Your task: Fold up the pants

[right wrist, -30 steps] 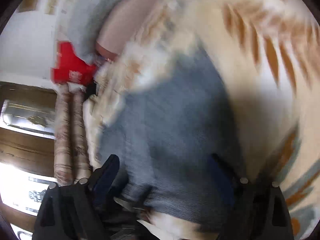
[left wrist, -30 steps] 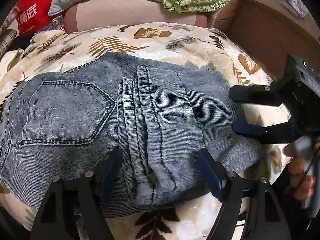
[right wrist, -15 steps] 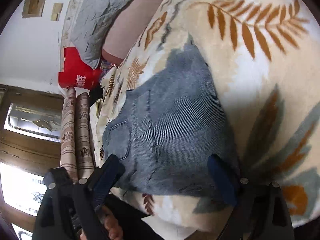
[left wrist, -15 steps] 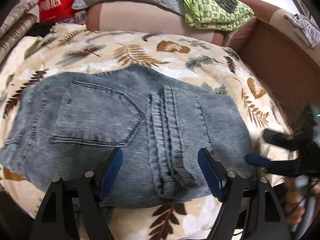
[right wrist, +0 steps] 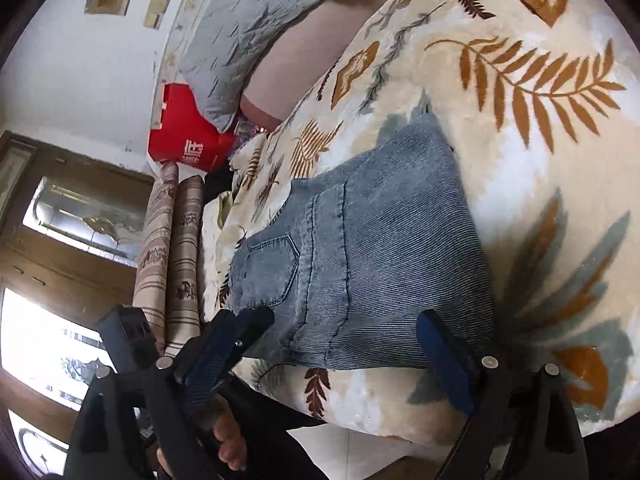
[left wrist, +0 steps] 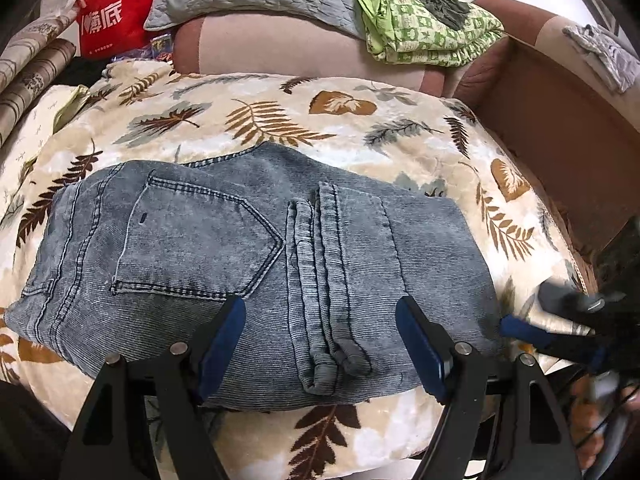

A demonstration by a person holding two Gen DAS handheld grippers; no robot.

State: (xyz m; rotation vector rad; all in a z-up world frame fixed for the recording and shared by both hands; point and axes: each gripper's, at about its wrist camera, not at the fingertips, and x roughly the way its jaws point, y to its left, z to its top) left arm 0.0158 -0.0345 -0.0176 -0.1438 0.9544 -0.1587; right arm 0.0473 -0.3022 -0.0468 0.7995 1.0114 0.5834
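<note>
Folded denim pants (left wrist: 248, 264): view now wider than a second ago. Ribbed grey-blue rectangle on leaf-print plush blanket (left wrist: 280, 120). Left gripper (left wrist: 322, 344), right gripper (right wrist: 344, 344): jaws spread, empty.

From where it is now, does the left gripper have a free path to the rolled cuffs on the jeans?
Probably yes. The left gripper is open, with the rolled cuffs lying between its fingers on the folded jeans. Nothing covers them; the right gripper sits off the jeans' right edge.

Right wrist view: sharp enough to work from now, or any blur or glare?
Right wrist view: sharp on the folded jeans, but the window at lower left is blown out. Left wrist view: jeans crisp; only the right gripper at the edge is motion-blurred.
</note>
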